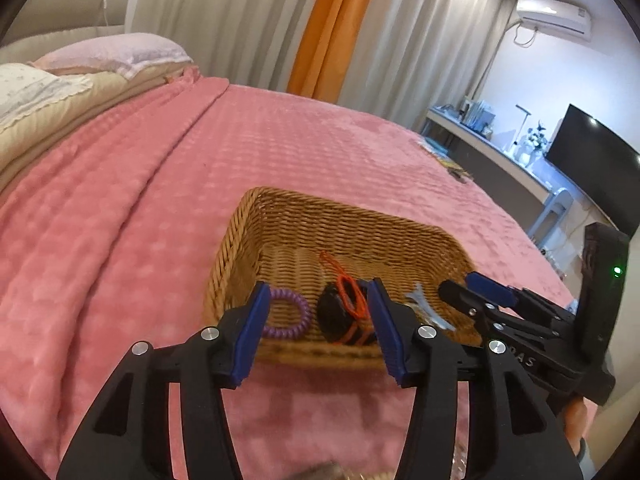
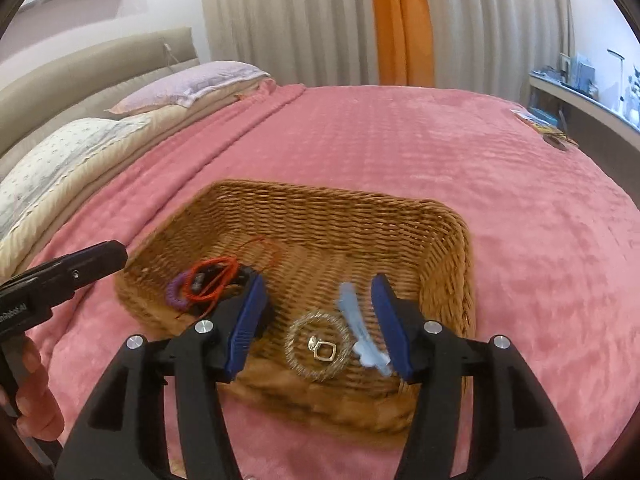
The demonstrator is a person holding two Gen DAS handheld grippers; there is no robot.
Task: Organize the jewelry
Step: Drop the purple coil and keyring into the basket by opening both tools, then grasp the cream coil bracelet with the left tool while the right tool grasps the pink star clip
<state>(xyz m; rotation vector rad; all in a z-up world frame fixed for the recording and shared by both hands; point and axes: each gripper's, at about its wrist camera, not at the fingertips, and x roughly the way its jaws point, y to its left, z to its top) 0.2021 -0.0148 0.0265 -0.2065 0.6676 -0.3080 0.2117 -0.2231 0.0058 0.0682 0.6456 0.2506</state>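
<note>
Both jaws stand open and hold nothing, left gripper and right gripper over the wicker basket. Inside lie a purple coil tie at nine o'clock, a blue clip at three; the sorting seems nearly finished.

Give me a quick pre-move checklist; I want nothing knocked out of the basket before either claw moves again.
1. Left claw open, nothing between its pads: ok.
2. Right claw open, nothing gripped: ok.
3. Basket sitting flat on the pink blanket: ok.
4. Purple hair tie, red cord, blue clip and ring inside the basket: ok.
5. Jewelry left outside the basket: cannot tell.
</note>
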